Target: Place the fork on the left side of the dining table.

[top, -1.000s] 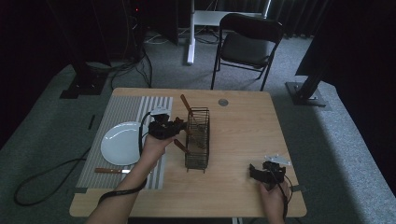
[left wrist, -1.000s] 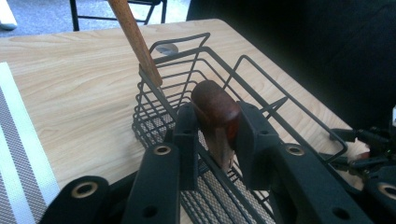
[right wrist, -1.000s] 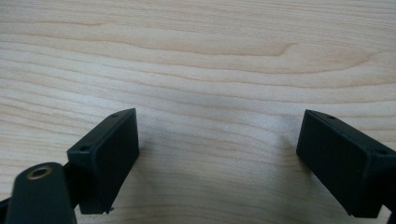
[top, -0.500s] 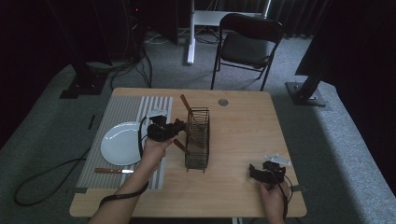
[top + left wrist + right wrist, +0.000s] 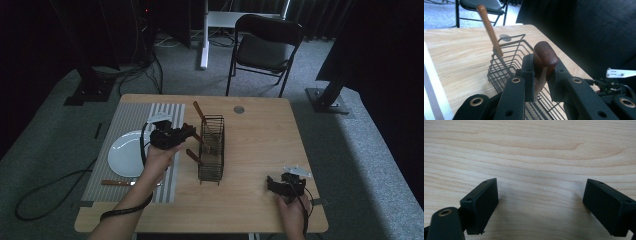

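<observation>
On the light wooden table (image 5: pixel 260 140), the black wire cutlery basket (image 5: pixel 211 149) holds several wooden-handled pieces. Left of it, one wooden-handled knife (image 5: pixel 119 183) already lies beside the white plate (image 5: pixel 125 152). At its rim, the left gripper (image 5: pixel 541 75) clenches a dark wooden-handled utensil (image 5: pixel 544 56), partly drawn out; the right gripper (image 5: pixel 540 205) rests open.
</observation>
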